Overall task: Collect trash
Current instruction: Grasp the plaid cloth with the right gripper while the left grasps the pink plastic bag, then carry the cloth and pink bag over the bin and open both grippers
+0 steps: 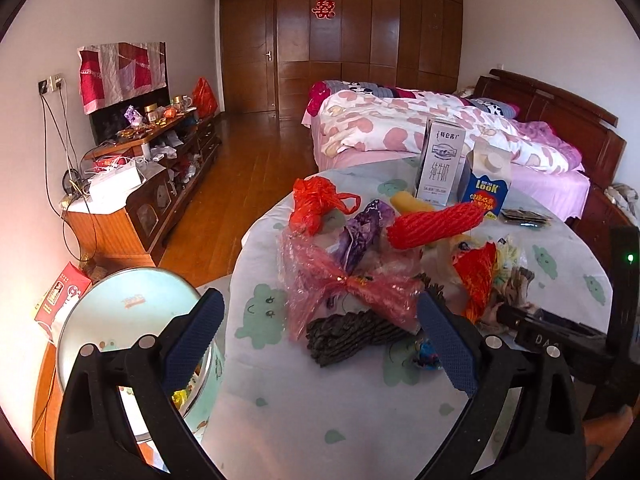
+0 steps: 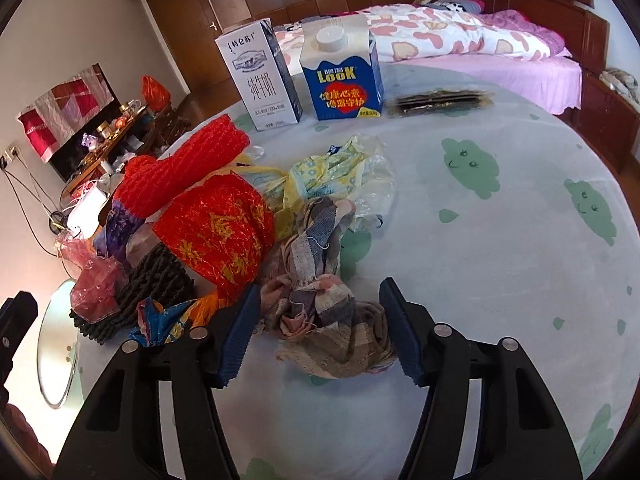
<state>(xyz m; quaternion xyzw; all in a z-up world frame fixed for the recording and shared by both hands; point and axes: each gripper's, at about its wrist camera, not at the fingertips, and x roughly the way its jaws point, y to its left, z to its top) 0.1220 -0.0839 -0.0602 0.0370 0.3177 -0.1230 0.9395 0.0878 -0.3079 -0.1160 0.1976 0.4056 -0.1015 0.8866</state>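
Since the trash is piled on the table, one piece gets picked per go.
Left view: left gripper held wide open, nothing gripped, pink wrapper ahead.
Right view: right gripper half closed around the checked rag, pads apparently not pressed on yet.
Next: a firmer squeeze is needed, then a lift.

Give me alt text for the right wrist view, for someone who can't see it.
The right gripper straddles a crumpled plaid cloth on a round table, its jaws partly closed around it. Left of it lies a heap of red and yellow wrappers; two milk cartons stand behind.
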